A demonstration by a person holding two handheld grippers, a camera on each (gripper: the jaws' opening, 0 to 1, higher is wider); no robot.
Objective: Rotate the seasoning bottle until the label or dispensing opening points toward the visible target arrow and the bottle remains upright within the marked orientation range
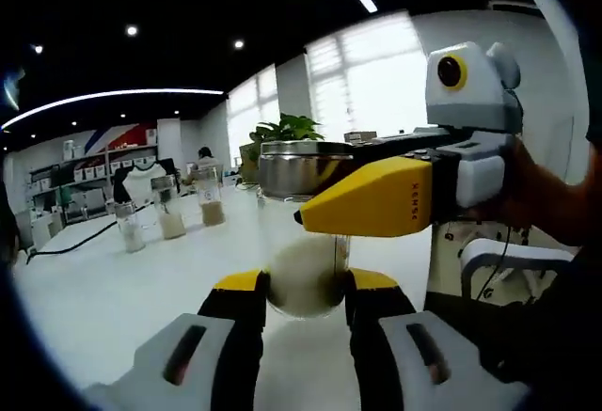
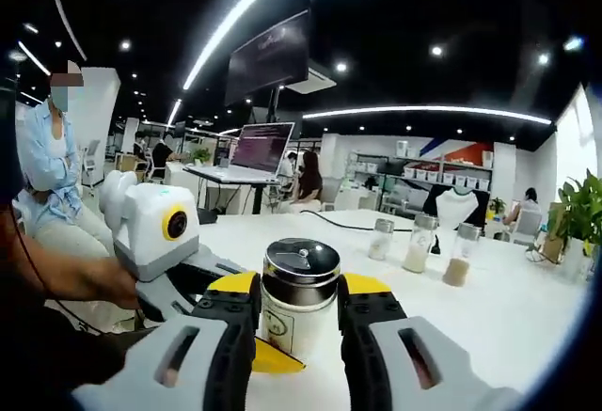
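Yellow-tipped jaws of the left gripper (image 1: 306,291) are seen closed against the lower body of the seasoning bottle (image 1: 306,242), which stands upright on the white table (image 1: 113,279) and is clasped from both sides. Pale powder is visible through the glass between the jaws. Just above them, the right gripper (image 1: 310,215) is brought in from the right of the left gripper view, its yellow jaw laid across the bottle below the metal lid (image 1: 303,168).

In the right gripper view, the right gripper (image 2: 296,309) is likewise clenched on the seasoning bottle (image 2: 296,312), its jaws pressed to either side of the labelled glass just under the metal lid (image 2: 301,262). A yellow jaw tip of the left gripper (image 2: 273,359) is seen low beneath the bottle, with a hand (image 2: 89,289) behind it at the left.

Farther ahead of the right gripper, three small glass shakers (image 2: 419,246) are set in a row on the table (image 2: 508,308), well apart from the held bottle. Beyond them, a laptop (image 2: 259,148), seated people (image 2: 306,181) and a leafy plant (image 2: 578,209) are seen.
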